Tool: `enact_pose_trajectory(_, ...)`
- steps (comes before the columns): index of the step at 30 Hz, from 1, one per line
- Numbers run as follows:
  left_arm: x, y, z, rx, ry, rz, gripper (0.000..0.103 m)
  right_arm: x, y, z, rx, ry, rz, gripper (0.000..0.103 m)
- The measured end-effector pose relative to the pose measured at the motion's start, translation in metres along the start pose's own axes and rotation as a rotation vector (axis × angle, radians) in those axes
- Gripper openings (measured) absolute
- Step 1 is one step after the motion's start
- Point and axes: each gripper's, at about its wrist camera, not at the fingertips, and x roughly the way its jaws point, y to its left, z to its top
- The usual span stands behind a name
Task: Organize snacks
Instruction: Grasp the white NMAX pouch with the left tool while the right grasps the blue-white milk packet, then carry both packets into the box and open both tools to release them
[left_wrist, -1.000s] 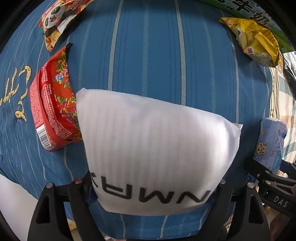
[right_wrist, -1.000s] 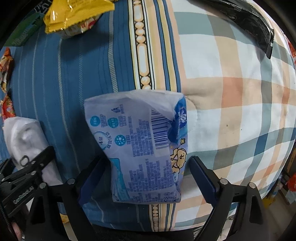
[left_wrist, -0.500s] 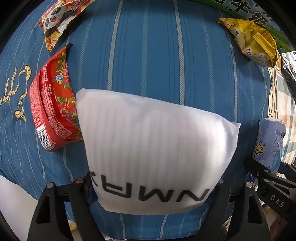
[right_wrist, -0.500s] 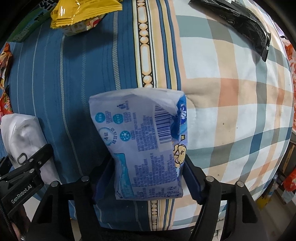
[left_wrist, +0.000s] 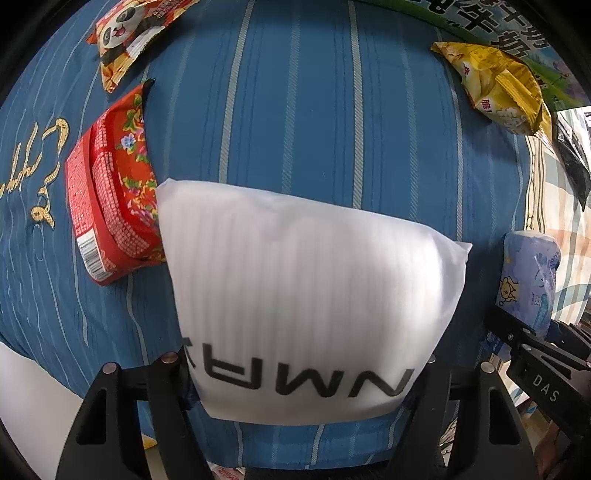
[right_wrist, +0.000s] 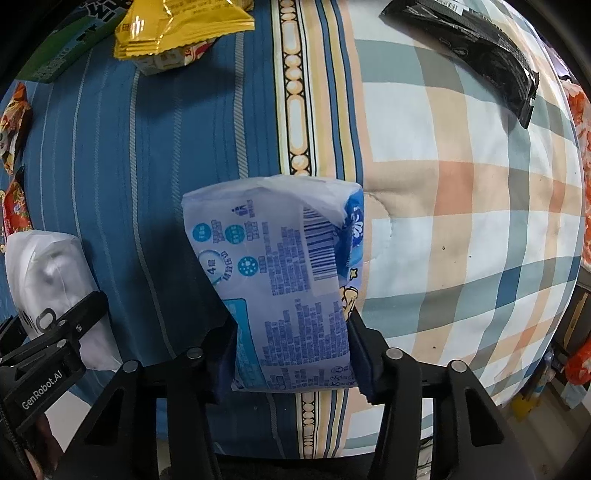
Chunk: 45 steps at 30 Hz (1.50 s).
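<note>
A blue striped bedsheet (left_wrist: 314, 122) covers the bed. The left tongs (left_wrist: 299, 373) pinch a white bag (left_wrist: 306, 280) printed "NMAR", held above the sheet. The right tongs (right_wrist: 291, 354) pinch a pale blue packet (right_wrist: 280, 288) with a barcode. Their bodies read "GenRobot.AI" and "DAS".

Left gripper (left_wrist: 295, 373): matte black plastic, two triangular cut-out arms at 7 and 5 o'clock, round silver screw heads, dark blue finger pads. Right gripper (right_wrist: 291, 354): same black frame, silver screws, blue pads. Side of one body printed "DAS" in white, the other "GenRobot.AI".
</note>
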Motion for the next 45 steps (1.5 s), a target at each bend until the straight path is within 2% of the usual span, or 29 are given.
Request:
enact_pose_trajectory(6,-0.021,0.010,-0.006,-0.016,-0.032,-0.023,0.073,-0.005,-0.001,-0.019,-0.022,-0.043,0.018,0.050)
enact_pose_trajectory(17,-0.118,0.026,-0.022,0.007,-0.198,-0.079,0.073,-0.049,-0.010,-0.077,-0.055,-0.165,0.098,0.050)
enact_pose_trajectory(20,-0.151,0.021,-0.022,0.042,-0.255,-0.096,0.073,-0.072,-0.016,-0.098,-0.051,-0.216,0.133,0.050)
enact_pose_trajectory(26,-0.206,-0.004,-0.011,0.133,-0.351,-0.105,0.073,-0.151,-0.011,-0.107,-0.028,-0.314,0.193,0.050)
enact_pose_trajectory(27,-0.213,-0.008,-0.007,0.148,-0.367,-0.098,0.073,-0.166,-0.016,-0.089,-0.026,-0.326,0.202,0.050)
enact_pose_trajectory(29,-0.230,-0.017,0.003,0.175,-0.398,-0.090,0.073,-0.186,-0.017,-0.074,-0.023,-0.354,0.214,0.050)
enact_pose_trajectory(30,-0.234,-0.021,0.007,0.182,-0.407,-0.088,0.073,-0.209,-0.008,-0.063,-0.023,-0.372,0.219,0.050)
enact_pose_trajectory(31,-0.241,-0.025,0.014,0.190,-0.419,-0.088,0.073,-0.223,-0.014,-0.043,-0.026,-0.383,0.218,0.050)
enact_pose_trajectory(35,-0.257,-0.039,0.045,0.207,-0.452,-0.074,0.073,-0.254,-0.014,-0.018,-0.027,-0.427,0.216,0.050)
enact_pose_trajectory(41,-0.264,-0.054,0.091,0.189,-0.454,-0.068,0.073,-0.275,-0.023,0.035,-0.040,-0.441,0.214,0.050)
enact_pose_trajectory(45,-0.258,-0.062,0.131,0.163,-0.425,-0.066,0.073,-0.281,-0.026,0.087,-0.049,-0.427,0.203,0.050)
